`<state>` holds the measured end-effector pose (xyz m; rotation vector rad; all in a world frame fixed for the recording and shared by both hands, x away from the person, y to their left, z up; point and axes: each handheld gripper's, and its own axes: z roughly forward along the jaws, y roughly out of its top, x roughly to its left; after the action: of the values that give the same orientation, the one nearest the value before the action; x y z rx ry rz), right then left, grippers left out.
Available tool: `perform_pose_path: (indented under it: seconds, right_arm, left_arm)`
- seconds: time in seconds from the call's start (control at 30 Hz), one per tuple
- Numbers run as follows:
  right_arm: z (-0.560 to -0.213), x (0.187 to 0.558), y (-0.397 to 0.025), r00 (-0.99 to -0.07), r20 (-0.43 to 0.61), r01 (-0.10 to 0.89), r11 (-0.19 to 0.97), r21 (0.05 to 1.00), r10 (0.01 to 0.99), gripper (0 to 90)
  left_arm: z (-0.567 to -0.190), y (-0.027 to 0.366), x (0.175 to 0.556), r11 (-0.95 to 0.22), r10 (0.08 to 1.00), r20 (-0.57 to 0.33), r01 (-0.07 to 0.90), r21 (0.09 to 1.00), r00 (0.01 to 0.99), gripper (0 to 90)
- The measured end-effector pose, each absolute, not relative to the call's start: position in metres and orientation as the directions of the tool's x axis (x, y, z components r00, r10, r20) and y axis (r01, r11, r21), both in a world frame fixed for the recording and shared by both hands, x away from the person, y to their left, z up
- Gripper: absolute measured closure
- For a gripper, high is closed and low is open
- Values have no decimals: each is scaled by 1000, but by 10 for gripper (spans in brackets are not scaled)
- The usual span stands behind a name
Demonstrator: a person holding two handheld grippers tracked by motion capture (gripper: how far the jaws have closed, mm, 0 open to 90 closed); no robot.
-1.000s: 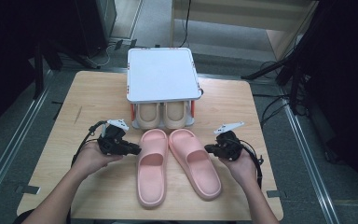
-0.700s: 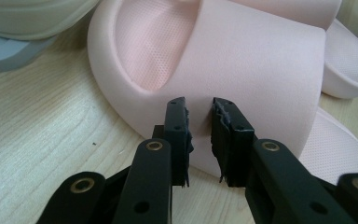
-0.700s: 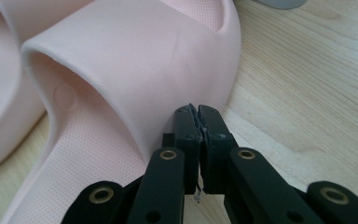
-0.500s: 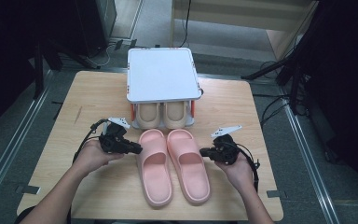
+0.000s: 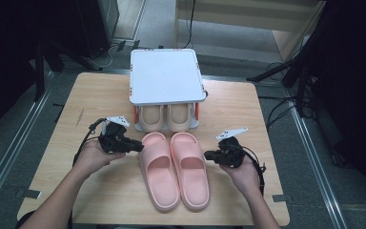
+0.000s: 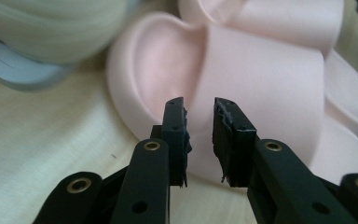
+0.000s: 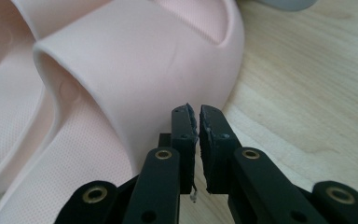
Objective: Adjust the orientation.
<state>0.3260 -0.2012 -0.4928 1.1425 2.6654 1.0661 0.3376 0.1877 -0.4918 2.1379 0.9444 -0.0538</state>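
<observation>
Two pink slippers lie side by side, toes away from me, at the table's middle: the left slipper (image 5: 159,174) and the right slipper (image 5: 191,171). My left gripper (image 5: 136,145) points at the left slipper's outer toe side; in the left gripper view its tips (image 6: 199,105) stand a narrow gap apart, empty, right before the slipper's strap (image 6: 261,84). My right gripper (image 5: 208,154) points at the right slipper's outer side. In the right gripper view its jaws (image 7: 195,109) are pressed almost together, holding nothing, beside the strap (image 7: 135,60).
A small white-topped shoe rack (image 5: 166,76) stands at the back middle, with a beige pair of slippers (image 5: 164,118) on its lower shelf just beyond the pink toes. Bare wood lies to the left and right of my hands. The table's front edge is near the pink heels.
The pink slippers were splayed apart a second ago; now they lie parallel and touching. My right gripper came inward and toward me with the right slipper. The left gripper barely shifted.
</observation>
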Motion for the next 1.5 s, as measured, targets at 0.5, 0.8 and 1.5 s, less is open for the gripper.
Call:
perform_pose_path:
  seconds: [0.5,0.8,1.5]
  right_arm:
    - [-460,284,-197,-726,270,578,348,738,633,816]
    - [-468,262,-175,-744,272,562,352,748,610,783]
    - [-495,263,-143,-745,286,580,372,725,603,491]
  left_arm:
    - [-498,176,351,-440,619,-297,634,635,727,739]
    - [-501,174,353,-443,604,-339,658,609,721,768]
    - [-487,192,348,-378,611,-351,651,658,710,669]
